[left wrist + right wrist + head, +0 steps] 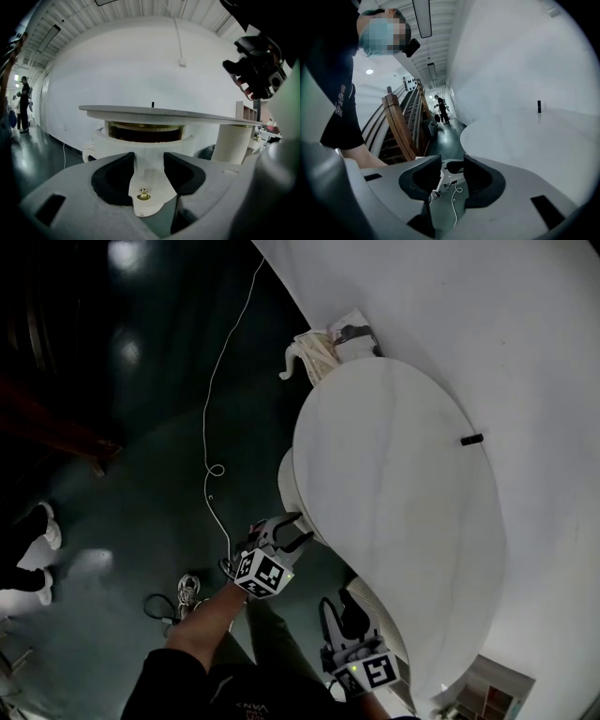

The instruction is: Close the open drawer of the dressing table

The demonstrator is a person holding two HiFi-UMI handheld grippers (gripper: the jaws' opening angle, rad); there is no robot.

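Note:
The white dressing table [394, 484] stands against a white wall. Its drawer [285, 480] juts out from under the top on the left. In the left gripper view the drawer front [149, 180] with its brass knob [143, 194] shows low between the jaws, and the dark drawer opening [143, 133] lies beyond. My left gripper [302, 527] [149, 157] points at the drawer front, open, gripping nothing. My right gripper [342, 601] [452, 161] hangs open and empty by the table's near edge.
A small black object [472, 439] stands on the table top. A white cable [211, 427] and a shoe [187, 589] lie on the dark floor to the left. A wooden stair rail [398, 126] runs behind. A ribbed white column [232, 140] stands beside the table.

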